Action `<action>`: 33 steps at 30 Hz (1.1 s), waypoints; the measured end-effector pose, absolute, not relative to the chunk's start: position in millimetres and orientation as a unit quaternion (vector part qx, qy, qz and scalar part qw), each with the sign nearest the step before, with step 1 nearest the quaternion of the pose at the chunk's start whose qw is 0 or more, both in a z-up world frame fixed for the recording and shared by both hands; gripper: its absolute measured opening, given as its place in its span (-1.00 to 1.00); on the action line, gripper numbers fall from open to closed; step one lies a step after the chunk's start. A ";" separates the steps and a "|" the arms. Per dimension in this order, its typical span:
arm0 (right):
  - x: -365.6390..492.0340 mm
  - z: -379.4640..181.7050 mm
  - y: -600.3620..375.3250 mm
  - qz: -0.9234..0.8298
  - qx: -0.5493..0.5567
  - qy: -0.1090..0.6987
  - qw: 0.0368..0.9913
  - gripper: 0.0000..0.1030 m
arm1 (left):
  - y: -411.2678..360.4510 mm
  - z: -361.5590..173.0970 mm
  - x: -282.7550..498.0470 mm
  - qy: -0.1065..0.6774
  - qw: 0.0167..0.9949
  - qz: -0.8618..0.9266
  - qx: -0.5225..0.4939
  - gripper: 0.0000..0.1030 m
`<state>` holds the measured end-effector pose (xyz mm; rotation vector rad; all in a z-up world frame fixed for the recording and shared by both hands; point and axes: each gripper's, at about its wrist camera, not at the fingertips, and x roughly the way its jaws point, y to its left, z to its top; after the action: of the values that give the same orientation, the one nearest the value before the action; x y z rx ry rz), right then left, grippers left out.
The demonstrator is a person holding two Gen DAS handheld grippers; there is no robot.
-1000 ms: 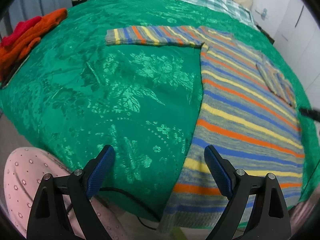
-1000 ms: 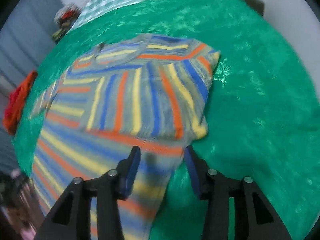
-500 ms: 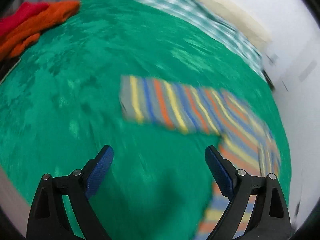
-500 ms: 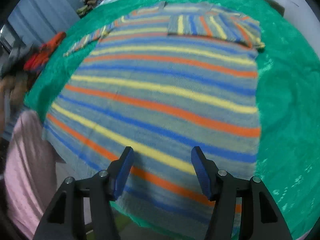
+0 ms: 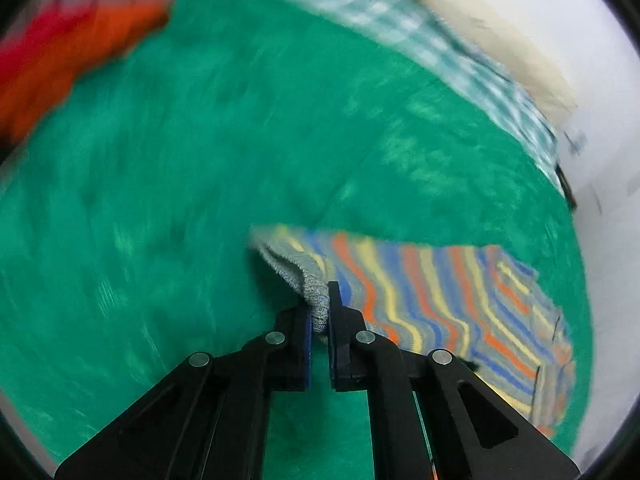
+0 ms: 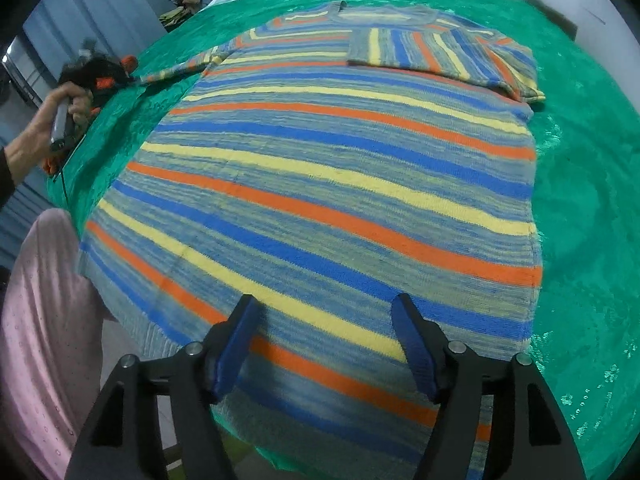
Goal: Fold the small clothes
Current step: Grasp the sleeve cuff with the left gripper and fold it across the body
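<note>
Half a second ago the left gripper [image 5: 319,308] hovered wide open above the outstretched sleeve; now its jaws are pinched tight on the grey ribbed cuff [image 5: 316,300] of the striped sweater [image 6: 328,184], the knit bunching up between the blue pads. From that clamp the left sleeve [image 5: 420,292] trails away toward 3 o'clock in the left wrist view, its orange, yellow and blue bands rippled by the lift, while the green bedspread [image 5: 200,168] around it smears with motion. The step in hand looks to be the second sleeve fold: the right sleeve [image 6: 436,56] already lies folded across the chest at 1 o'clock in the right wrist view. The next move likely calls for carrying the cuff inward over the body and laying it flat, without dragging the shoulder askew. The right gripper [image 6: 326,344] waits with jaws wide apart and holding nothing, low over the hem at 6 o'clock. The sweater body lies face up and smooth on the bedspread, hem nearest the person, collar at 12 o'clock. Red and orange clothes [image 5: 60,56] sit blurred at 10 o'clock in the left view.
</note>
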<state>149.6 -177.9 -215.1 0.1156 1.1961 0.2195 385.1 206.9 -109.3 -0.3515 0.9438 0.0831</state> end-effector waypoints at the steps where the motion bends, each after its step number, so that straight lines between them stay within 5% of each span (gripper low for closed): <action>1: 144.1 -213.8 -182.0 0.104 0.054 0.561 0.820 0.41 | 185.8 -88.6 384.4 0.435 0.891 0.027 -0.125 -0.92; 8: 145.0 -214.5 -183.8 0.108 0.067 0.559 0.819 0.49 | 18.7 -22.9 366.3 0.367 0.919 -0.137 0.034 -0.91; 13: 143.4 -215.1 -182.3 0.109 0.064 0.556 0.821 0.49 | -105.3 -50.2 350.0 0.403 0.869 -0.280 0.069 -0.76; 14: 142.9 -214.8 -182.8 0.109 0.065 0.556 0.822 0.49 | -121.2 -63.2 353.3 0.428 0.851 -0.297 0.065 -0.40; 15: 142.4 -214.7 -183.6 0.110 0.067 0.555 0.822 0.49 | -133.6 -75.3 354.1 0.452 0.835 -0.307 0.063 0.16; 16: 142.2 -214.8 -183.9 0.110 0.069 0.555 0.822 0.49 | -145.6 -89.4 354.3 0.477 0.820 -0.312 0.062 0.31; 22: 139.2 -214.4 -189.3 0.116 0.081 0.552 0.821 0.49 | -90.2 -98.7 370.0 0.472 0.843 -0.257 -0.014 0.52; 27: 139.0 -213.9 -188.8 0.118 0.079 0.554 0.820 0.52 | -28.5 -127.5 399.3 0.488 0.869 -0.066 0.041 0.48; 33: 138.2 -213.6 -189.7 0.116 0.081 0.553 0.821 0.52 | -2.3 -147.3 415.8 0.533 0.837 -0.125 -0.002 0.47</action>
<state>138.2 -189.7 -213.6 0.1726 1.1763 0.2469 415.8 -2.3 -147.3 -0.0050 1.1274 -0.2651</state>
